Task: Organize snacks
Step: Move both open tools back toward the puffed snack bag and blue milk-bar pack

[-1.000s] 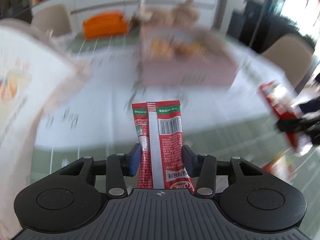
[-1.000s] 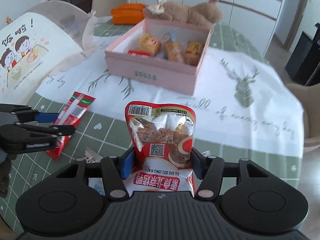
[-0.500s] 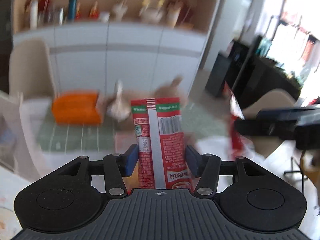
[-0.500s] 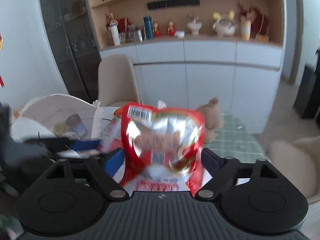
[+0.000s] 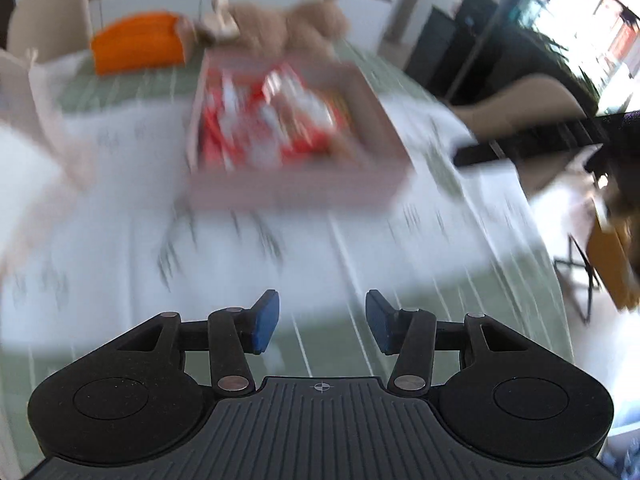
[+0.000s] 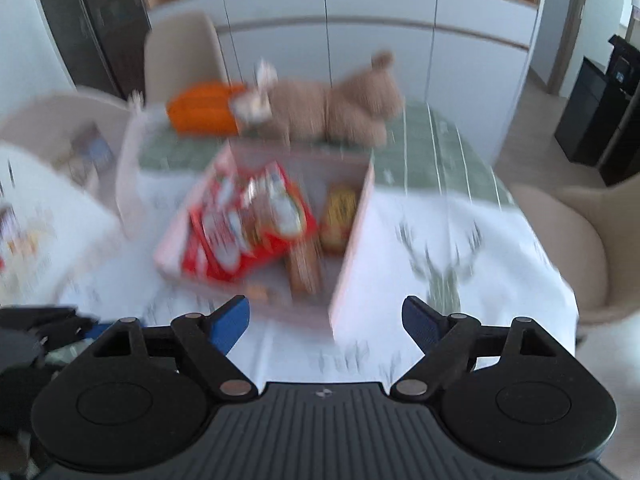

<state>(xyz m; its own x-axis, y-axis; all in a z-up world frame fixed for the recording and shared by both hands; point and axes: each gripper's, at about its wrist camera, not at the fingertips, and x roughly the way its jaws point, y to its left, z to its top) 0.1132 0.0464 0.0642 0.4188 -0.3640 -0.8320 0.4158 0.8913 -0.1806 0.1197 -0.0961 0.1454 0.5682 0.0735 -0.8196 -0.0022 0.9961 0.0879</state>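
Observation:
A pink box [image 5: 372, 128] stands on the white tablecloth; in the right wrist view the box [image 6: 354, 236] lies just ahead. Red snack packets [image 5: 264, 120] lie inside it, blurred, and show in the right wrist view [image 6: 248, 224] beside a yellow packet [image 6: 340, 216]. My left gripper [image 5: 322, 322] is open and empty, held above the table short of the box. My right gripper [image 6: 326, 322] is open and empty near the box's front edge. The left gripper also shows at the lower left of the right wrist view [image 6: 36, 328].
A brown plush bear [image 6: 340, 104] and an orange bag [image 6: 200, 112] lie behind the box. A white printed bag [image 6: 36, 216] stands at the left. Beige chairs [image 6: 184, 56] ring the table. The green checked table cover [image 5: 328, 344] shows under my left gripper.
Both grippers let go of their red packets, which now lie in the pink box. Both jaws have opened and both cameras have tilted back down toward the table.

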